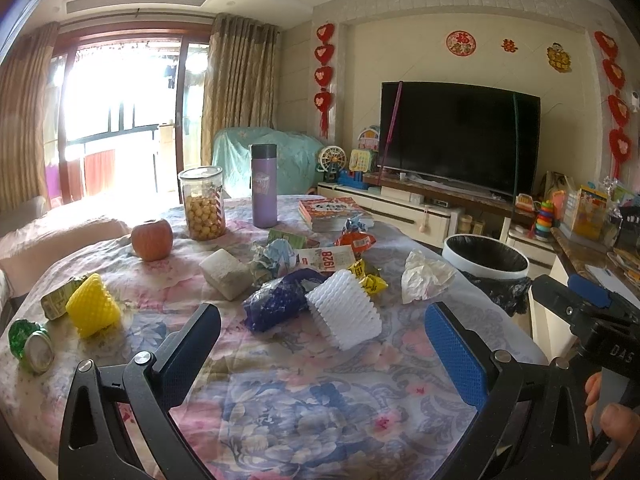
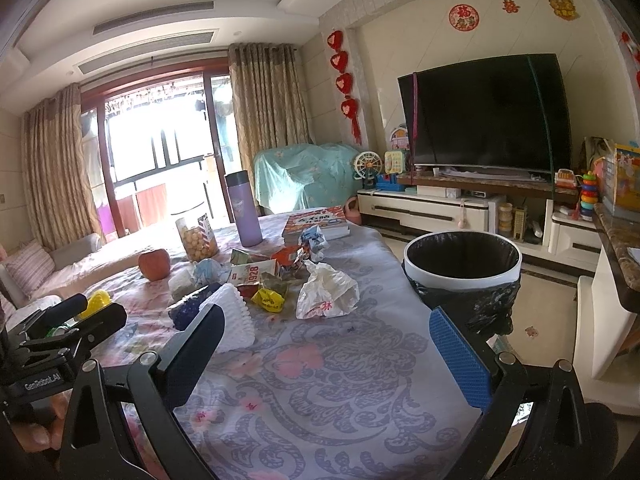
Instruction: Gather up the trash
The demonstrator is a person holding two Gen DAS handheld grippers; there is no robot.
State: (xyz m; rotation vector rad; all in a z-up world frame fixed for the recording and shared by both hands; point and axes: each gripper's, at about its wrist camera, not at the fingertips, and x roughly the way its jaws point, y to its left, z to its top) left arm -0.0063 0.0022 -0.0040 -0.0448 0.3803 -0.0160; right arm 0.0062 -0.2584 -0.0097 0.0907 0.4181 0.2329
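Trash lies mid-table on the flowered cloth (image 1: 304, 392): a white foam net (image 1: 344, 312), a blue crumpled bag (image 1: 276, 300), a yellow wrapper (image 1: 368, 278), a white plastic bag (image 2: 326, 290), crumpled paper (image 1: 276, 256). At the left are a yellow foam net (image 1: 92, 310) and a green can (image 1: 30, 346). A white bin (image 2: 462, 256) with a black liner stands off the table's right edge. My left gripper (image 1: 322, 316) is open, just short of the white foam net. My right gripper (image 2: 327, 314) is open over the cloth near the plastic bag. Both hold nothing.
An apple (image 1: 152, 238), a jar of yellow balls (image 1: 202, 204), a purple flask (image 1: 264, 186) and a stack of books (image 1: 334, 212) stand at the table's far side. A TV (image 2: 486, 114) on a low cabinet is behind the bin. A sofa (image 2: 48, 264) lies left.
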